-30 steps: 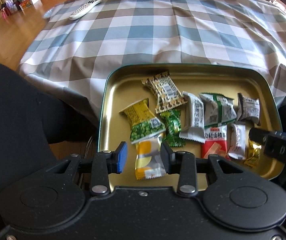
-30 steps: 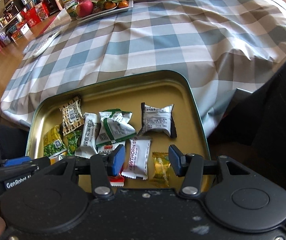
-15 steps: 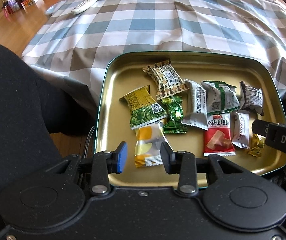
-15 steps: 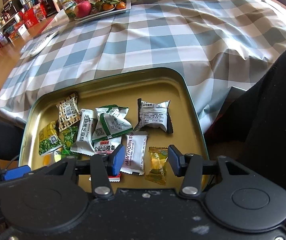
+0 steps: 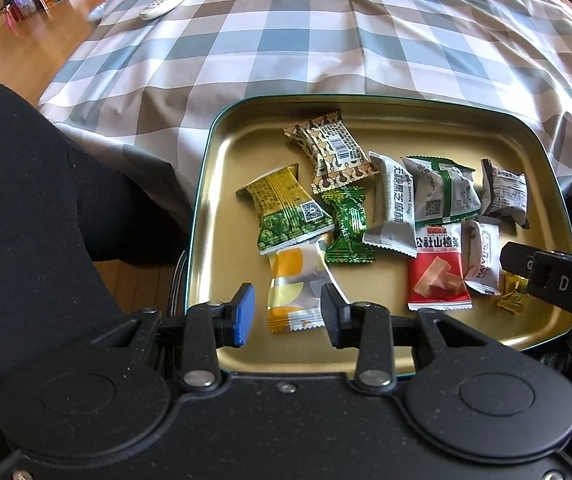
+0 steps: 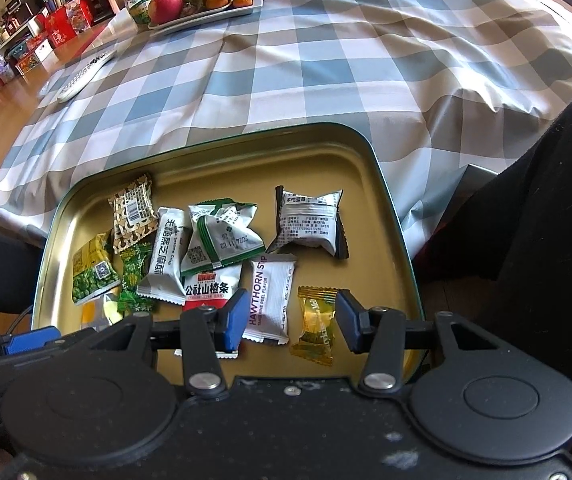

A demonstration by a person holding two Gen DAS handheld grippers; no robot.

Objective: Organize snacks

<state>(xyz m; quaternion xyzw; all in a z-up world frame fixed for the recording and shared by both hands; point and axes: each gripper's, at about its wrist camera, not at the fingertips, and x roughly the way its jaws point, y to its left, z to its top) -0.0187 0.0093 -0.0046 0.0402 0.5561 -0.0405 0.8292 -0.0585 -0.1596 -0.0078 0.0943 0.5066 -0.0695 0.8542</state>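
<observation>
Being held low over the person's lap, at the near edge of the checked tablecloth (image 5: 326,40), is a gold tin tray (image 5: 426,120) in which all the snacks are lying. Compared with a second ago, both grippers are being drawn back and up, so that more of the tray is being shown and the packets are being seen farther from the fingers; no packet is being carried, so the sorting is judged to be between picks, or possibly over. The left gripper (image 5: 283,312) is being kept spread and empty, with a yellow-and-white packet (image 5: 294,292) framed between its jaws. The right gripper (image 6: 286,320) is likewise being kept spread and empty, over a white hawthorn strip (image 6: 271,296) and a small gold candy (image 6: 318,320). The packets are being left in a loose, partly overlapping cluster: a brown patterned one (image 5: 330,148), a green-yellow one (image 5: 286,212), a red one (image 5: 438,272), a dark-edged white one (image 6: 310,224). No grouping by kind is being shown.
</observation>
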